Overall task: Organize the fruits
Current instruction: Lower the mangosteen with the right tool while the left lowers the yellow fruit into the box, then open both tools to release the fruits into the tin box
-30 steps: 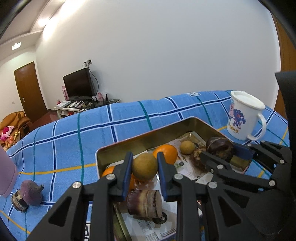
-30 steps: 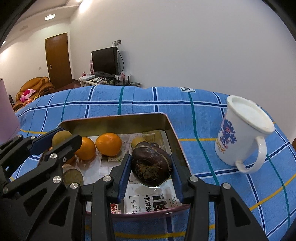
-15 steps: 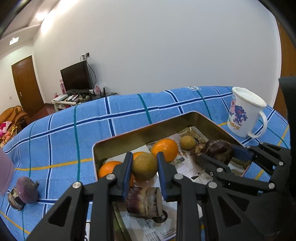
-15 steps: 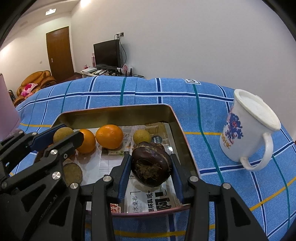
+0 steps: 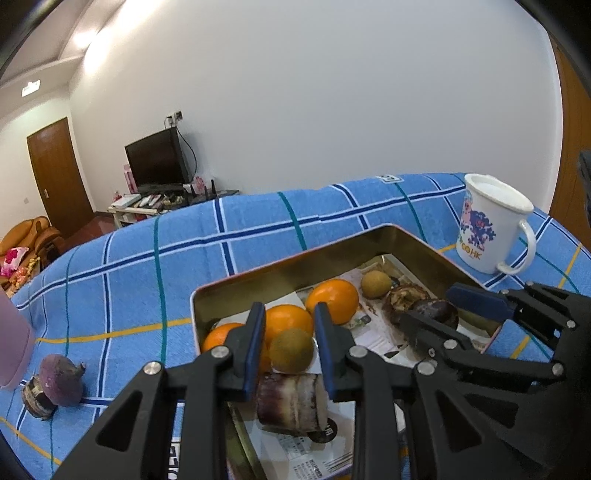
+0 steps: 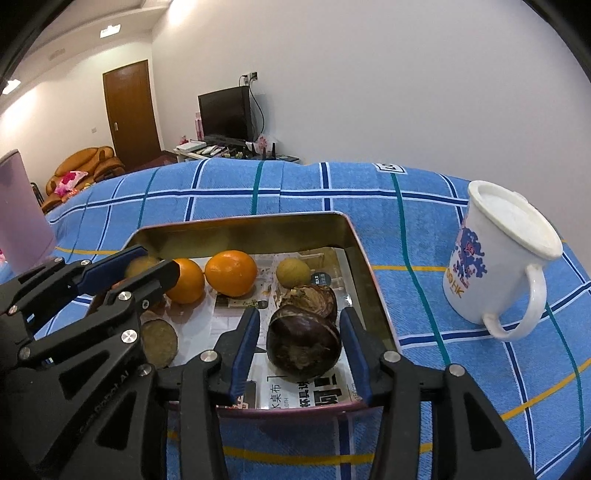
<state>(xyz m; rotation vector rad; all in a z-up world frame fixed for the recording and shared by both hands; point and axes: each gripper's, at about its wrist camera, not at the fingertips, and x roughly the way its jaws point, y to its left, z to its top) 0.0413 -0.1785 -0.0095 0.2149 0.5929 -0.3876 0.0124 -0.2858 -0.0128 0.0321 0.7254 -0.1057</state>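
left gripper (image 5: pixel 290 347): open, gaps either side of brown fruit (image 5: pixel 291 350) in tray (image 5: pixel 258 275)
right gripper (image 6: pixel 299 345): open around dark fruit (image 6: pixel 303 343), tray's 5 o'clock corner
hidden: cane piece (image 5: pixel 291 402) partly behind fingers
left view only: purple root (image 5: pixel 61 378) on cloth, 9 o'clock
both: mug (image 6: pixel 495 258), 3 o'clock

1. Ceiling lights (image 6: pixel 110 31) lit the room evenly and brightly, washing out the upper wall in the left wrist view.
2. Shadows under the fruit in the metal tray (image 6: pixel 373 284) were soft.
3. Fisheye distortion bent the edges, with dark vignetting in the corners.
4. Focus stayed sharp.
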